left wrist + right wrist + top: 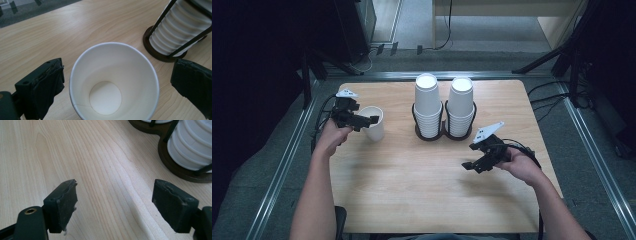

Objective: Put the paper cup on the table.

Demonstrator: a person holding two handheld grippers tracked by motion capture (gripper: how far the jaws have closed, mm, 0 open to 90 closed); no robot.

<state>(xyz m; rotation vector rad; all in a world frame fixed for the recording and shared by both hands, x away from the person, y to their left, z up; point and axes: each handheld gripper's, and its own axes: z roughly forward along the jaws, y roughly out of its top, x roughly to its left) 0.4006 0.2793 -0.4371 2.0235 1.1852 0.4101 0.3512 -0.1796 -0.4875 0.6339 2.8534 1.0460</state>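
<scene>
— What does the surface and room look like?

— A pale wooden table (412,200) with rounded corners stands on grey carpet, metal rails running along its left, far and right sides. Dark stands and cables crowd the left and right of the room; a light wooden desk sits beyond the far edge.

— Starting at the left?

— The left hand (332,137) reaches in near the table's left edge, holding the left gripper (362,121) level and pointing right. Its jaws stand wide apart on either side of a single white paper cup (113,82), which stands upright and empty; neither pad touches the rim in the left gripper view.

— And the middle?

— Near the far edge, a dark two-ring cup holder (444,134) carries two stacks of white cups (427,107), mouths down.

— The right?

— The right hand (524,167) hovers near the right edge, the right gripper (113,202) angled left, jaws spread over bare wood, holding nothing.

— Anything hard to see?

— The cup's lower wall is cut off in the left gripper view, and the stacks are cropped in both gripper views.
</scene>
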